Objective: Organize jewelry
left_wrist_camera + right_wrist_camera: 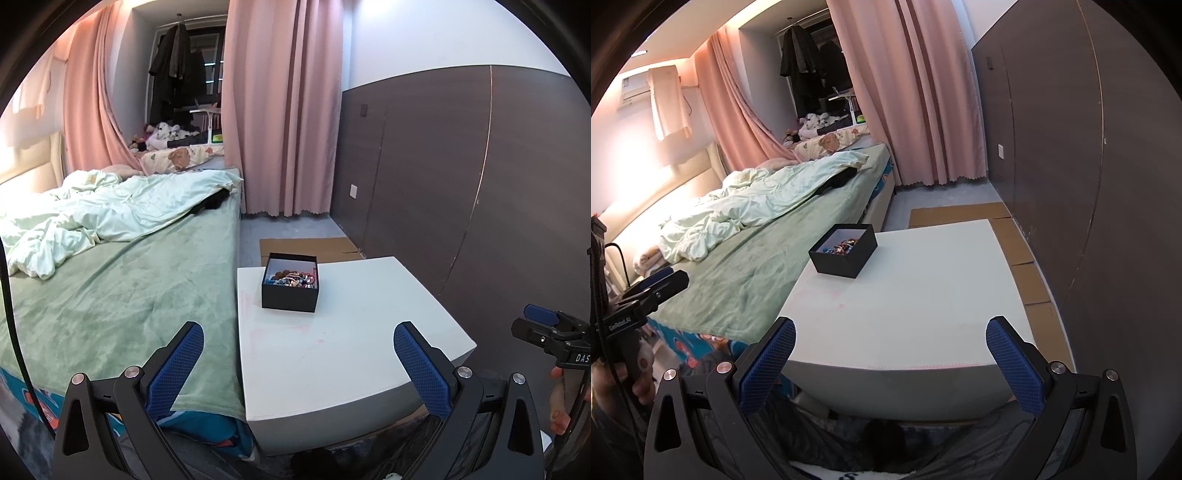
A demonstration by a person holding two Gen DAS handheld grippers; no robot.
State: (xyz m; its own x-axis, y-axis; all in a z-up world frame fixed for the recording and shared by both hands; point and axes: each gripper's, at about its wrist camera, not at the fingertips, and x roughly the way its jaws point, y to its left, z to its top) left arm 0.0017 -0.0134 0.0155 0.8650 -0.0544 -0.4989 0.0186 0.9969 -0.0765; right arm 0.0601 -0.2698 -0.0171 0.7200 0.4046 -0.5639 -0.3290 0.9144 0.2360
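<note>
Two handheld grippers face one black box (290, 291) of jewelry (293, 279) on one white table (332, 350).

Left gripper (298, 341) and right gripper (891, 338) each show two blue-padded fingers spread wide, holding nothing, low in their frames. The box sits open at frame centre, on the table's far part near one green bed (122, 277); mixed beaded pieces fill its floor, uncountable. Two pink curtains (284, 110) hang above. Legible writing: "DAS" at the left view's right edge, "GenRobot.AI" at the right view's left edge.
</note>
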